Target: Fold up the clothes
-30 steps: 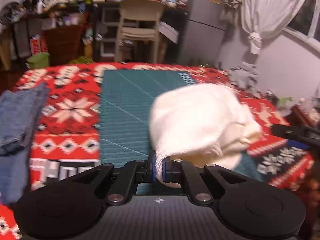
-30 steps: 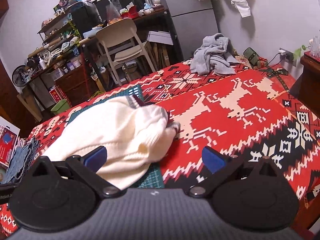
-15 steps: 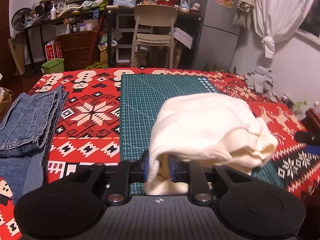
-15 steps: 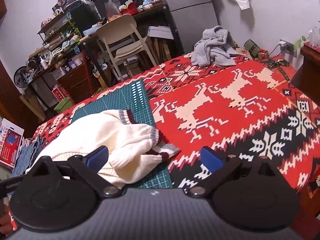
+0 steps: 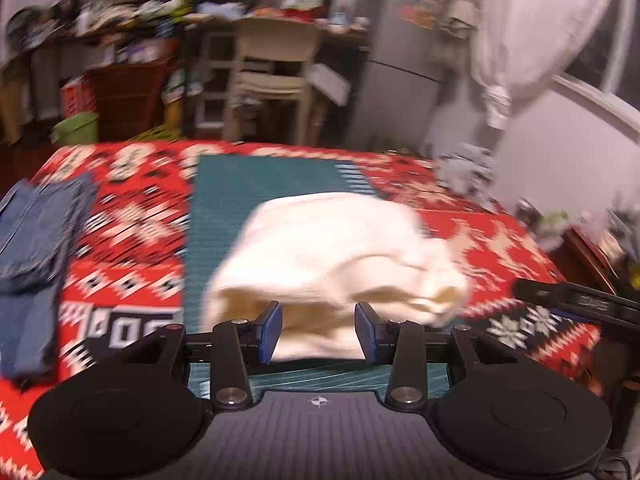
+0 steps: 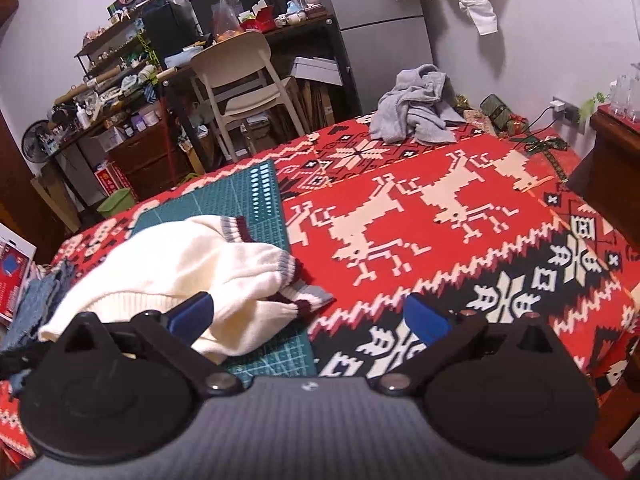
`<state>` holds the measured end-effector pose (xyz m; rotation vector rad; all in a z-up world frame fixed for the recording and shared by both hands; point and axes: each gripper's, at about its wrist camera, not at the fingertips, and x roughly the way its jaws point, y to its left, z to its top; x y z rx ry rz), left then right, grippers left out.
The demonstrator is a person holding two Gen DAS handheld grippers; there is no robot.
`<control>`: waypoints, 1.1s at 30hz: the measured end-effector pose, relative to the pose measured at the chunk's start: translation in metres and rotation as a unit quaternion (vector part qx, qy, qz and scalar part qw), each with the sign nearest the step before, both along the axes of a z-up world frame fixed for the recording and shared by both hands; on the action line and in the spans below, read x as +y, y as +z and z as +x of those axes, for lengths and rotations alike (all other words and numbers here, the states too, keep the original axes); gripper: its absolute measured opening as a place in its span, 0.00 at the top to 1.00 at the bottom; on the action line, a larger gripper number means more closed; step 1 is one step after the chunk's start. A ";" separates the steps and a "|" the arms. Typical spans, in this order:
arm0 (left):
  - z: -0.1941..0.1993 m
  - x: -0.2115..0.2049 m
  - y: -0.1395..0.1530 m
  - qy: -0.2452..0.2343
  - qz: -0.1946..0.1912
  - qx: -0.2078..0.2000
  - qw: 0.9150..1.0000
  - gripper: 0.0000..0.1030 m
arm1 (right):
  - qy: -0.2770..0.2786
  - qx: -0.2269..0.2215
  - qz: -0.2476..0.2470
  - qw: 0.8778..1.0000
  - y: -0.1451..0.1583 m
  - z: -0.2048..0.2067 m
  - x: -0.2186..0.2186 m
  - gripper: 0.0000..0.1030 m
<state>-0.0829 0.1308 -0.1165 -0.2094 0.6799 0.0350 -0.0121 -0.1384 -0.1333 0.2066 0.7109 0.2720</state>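
A cream knitted sweater (image 5: 336,256) lies bunched on the green cutting mat (image 5: 256,188), its grey and maroon cuffs (image 6: 296,296) toward the right. My left gripper (image 5: 318,330) is open just in front of the sweater's near edge, with the fabric lying free between and beyond the blue pads. In the right wrist view the same sweater (image 6: 180,264) sits low on the left. My right gripper (image 6: 310,316) stands wide open, its left pad over the sweater's near right edge and its right pad above the patterned blanket (image 6: 440,216).
Folded blue jeans (image 5: 32,240) lie on the blanket at the left. A crumpled grey garment (image 6: 412,108) sits at the far right corner. A dark wooden side table (image 6: 616,160) stands at the right edge. A chair (image 6: 240,80) and cluttered shelves stand beyond the far edge.
My left gripper has gone from shut on the sweater's edge to open, and the sweater has dropped onto the mat. The right gripper stayed open and shifted slightly.
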 end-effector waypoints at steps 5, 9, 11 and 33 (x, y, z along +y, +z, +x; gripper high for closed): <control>0.029 -0.045 -0.004 -0.063 0.041 -0.014 0.997 0.62 | -0.011 0.002 0.004 1.000 -0.006 0.001 -0.011 0.01; 0.052 -0.081 -0.007 -0.112 0.074 -0.026 0.991 0.62 | -0.020 0.007 0.011 1.000 -0.012 0.004 -0.020 0.01; 0.065 -0.093 -0.011 -0.128 0.085 -0.025 0.988 0.62 | -0.024 0.011 0.017 0.999 -0.015 0.006 -0.024 0.01; 0.073 -0.096 -0.010 -0.099 0.173 -0.069 0.977 0.93 | -0.028 0.022 0.037 0.999 -0.029 0.020 -0.029 0.01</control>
